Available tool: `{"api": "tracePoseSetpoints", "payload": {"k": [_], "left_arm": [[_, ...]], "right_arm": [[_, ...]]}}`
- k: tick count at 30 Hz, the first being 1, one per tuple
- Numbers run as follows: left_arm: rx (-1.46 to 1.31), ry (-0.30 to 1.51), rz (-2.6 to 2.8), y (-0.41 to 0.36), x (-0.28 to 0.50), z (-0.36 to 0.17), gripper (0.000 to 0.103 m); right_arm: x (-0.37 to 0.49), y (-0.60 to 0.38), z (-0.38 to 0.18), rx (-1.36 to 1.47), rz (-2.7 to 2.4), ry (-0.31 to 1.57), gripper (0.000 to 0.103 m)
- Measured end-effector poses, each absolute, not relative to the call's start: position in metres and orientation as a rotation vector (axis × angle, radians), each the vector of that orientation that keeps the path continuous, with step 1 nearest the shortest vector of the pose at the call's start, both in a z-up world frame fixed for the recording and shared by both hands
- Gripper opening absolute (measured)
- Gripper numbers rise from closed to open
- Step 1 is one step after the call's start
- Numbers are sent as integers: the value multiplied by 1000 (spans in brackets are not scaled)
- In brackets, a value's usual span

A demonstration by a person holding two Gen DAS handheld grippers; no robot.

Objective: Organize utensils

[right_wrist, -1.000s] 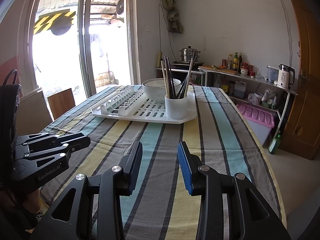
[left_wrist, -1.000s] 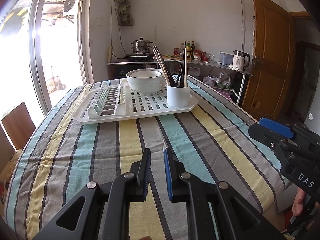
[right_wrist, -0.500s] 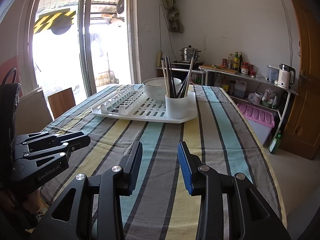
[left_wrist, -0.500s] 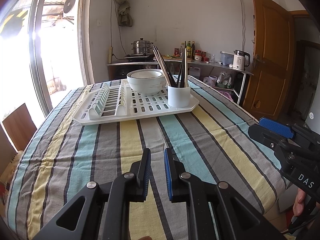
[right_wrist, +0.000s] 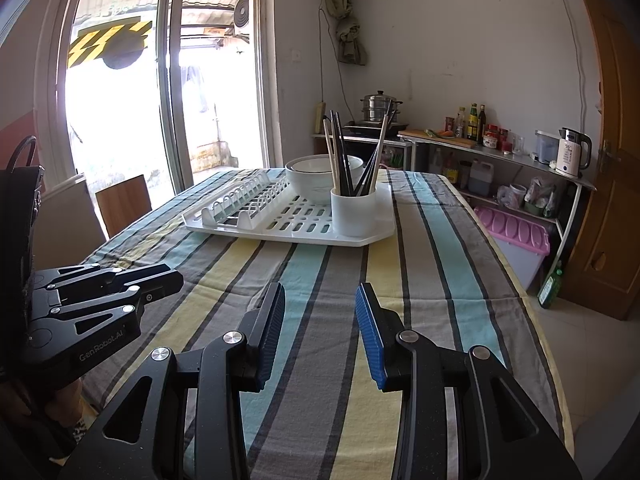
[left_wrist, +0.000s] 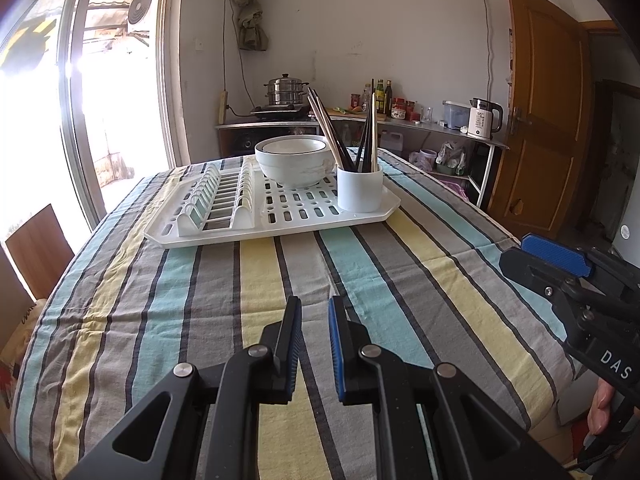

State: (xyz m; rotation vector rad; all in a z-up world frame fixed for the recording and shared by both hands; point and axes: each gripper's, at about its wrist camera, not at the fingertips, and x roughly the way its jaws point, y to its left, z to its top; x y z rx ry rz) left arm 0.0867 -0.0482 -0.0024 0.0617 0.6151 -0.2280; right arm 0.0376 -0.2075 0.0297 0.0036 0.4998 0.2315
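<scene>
nearest the camera, the left gripper (left_wrist: pixel 314 312) hangs over the striped tablecloth (left_wrist: pixel 280 280) with its blue-padded jaws drawn in to a narrow gap, and only cloth shows between them. the right gripper (right_wrist: pixel 320 300) sits beside it, jaws set noticeably wider, also with nothing between them but the stripes. each tool shows in the other's view: the right one juts in from the right edge of the left view, with a fingertip of the person's hand (left_wrist: pixel 600 408) just visible under it, and the left one lies low at the left of the right view. both point forward and a little down along the table, well apart from the dishes.

further up the table a white drying rack (left_wrist: pixel 304 222) lies flat on the cloth. its left half has a row of upright plate slots, all unfilled; its right half is a slotted tray. on that right half, at the near right corner, stands a white cup (left_wrist: pixel 360 188), upright, with the chopsticks (left_wrist: pixel 370 132) in it, some dark and some pale, fanned out and leaning in different directions. just behind and left of the cup, touching or nearly so, sits a white bowl (left_wrist: pixel 296 160) with a dark line around its rim; it looks like two bowls stacked.

beyond the table stand a steel steamer pot (left_wrist: pixel 286 90) on a stove, a shelf with bottles and jars, a white kettle (left_wrist: pixel 484 118), a wooden door (left_wrist: pixel 544 112) at right and a bright glass door at left.
</scene>
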Motion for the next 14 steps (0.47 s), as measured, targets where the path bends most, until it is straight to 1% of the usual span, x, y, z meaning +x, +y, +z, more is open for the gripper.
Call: {"api": "tracePoseSetpoints", "payload": {"k": [14], "left_arm": [[54,601,-239,-51,84,-3,13]], "right_arm": [[38,-208,29,2,231,500,38]]}}
